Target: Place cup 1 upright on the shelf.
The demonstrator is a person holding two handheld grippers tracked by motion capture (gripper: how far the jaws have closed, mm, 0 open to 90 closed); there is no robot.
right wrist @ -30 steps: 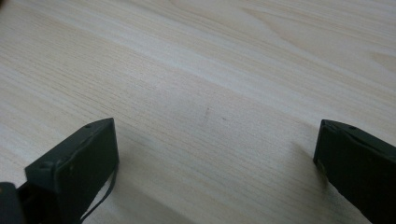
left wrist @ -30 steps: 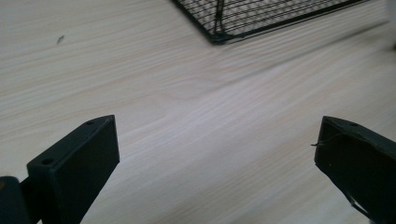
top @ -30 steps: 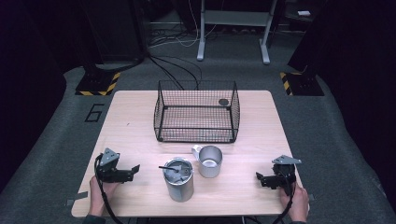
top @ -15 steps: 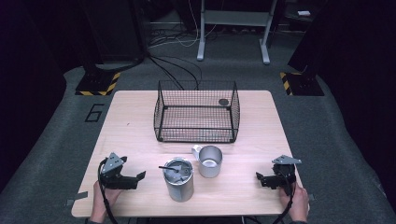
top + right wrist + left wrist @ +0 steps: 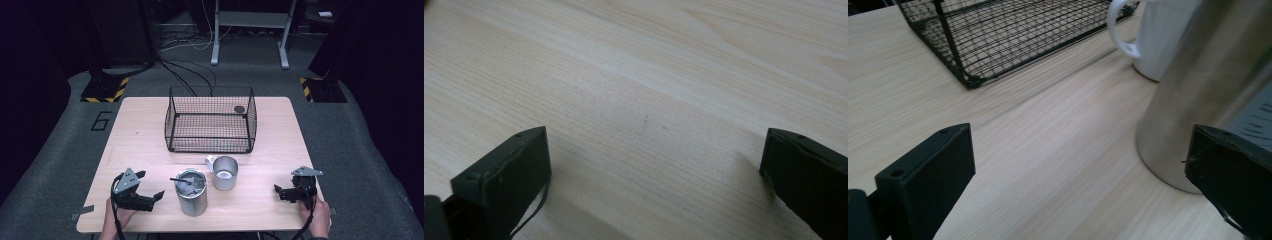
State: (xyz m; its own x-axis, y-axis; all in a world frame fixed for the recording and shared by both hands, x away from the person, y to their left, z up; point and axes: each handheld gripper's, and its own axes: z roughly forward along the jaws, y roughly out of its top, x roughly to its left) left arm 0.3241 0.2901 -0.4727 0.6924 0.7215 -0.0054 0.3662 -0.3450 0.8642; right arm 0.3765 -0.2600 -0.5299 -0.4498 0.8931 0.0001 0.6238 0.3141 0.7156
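Observation:
A tall steel canister [image 5: 191, 192] with a lid and black knob stands near the table's front edge, and its side [image 5: 1198, 95] looms at the right of the left gripper view. Just behind it to the right sits a steel mug [image 5: 224, 172] with a pale handle [image 5: 1120, 30]. My left gripper [image 5: 150, 186] is open, jaws wide, pointing at the canister from its left with a small gap. My right gripper [image 5: 278, 192] is open at the front right, low over bare wood [image 5: 649, 115], nothing between its jaws.
A black wire basket [image 5: 211, 120] stands in the middle of the wooden table [image 5: 140, 140], with a small dark round object [image 5: 239, 109] at its back right corner. Its near corner [image 5: 968, 80] shows ahead of the left gripper. Dark floor and cables surround the table.
My left gripper has moved right toward the canister and turned to point at it. The right gripper has stayed in place.

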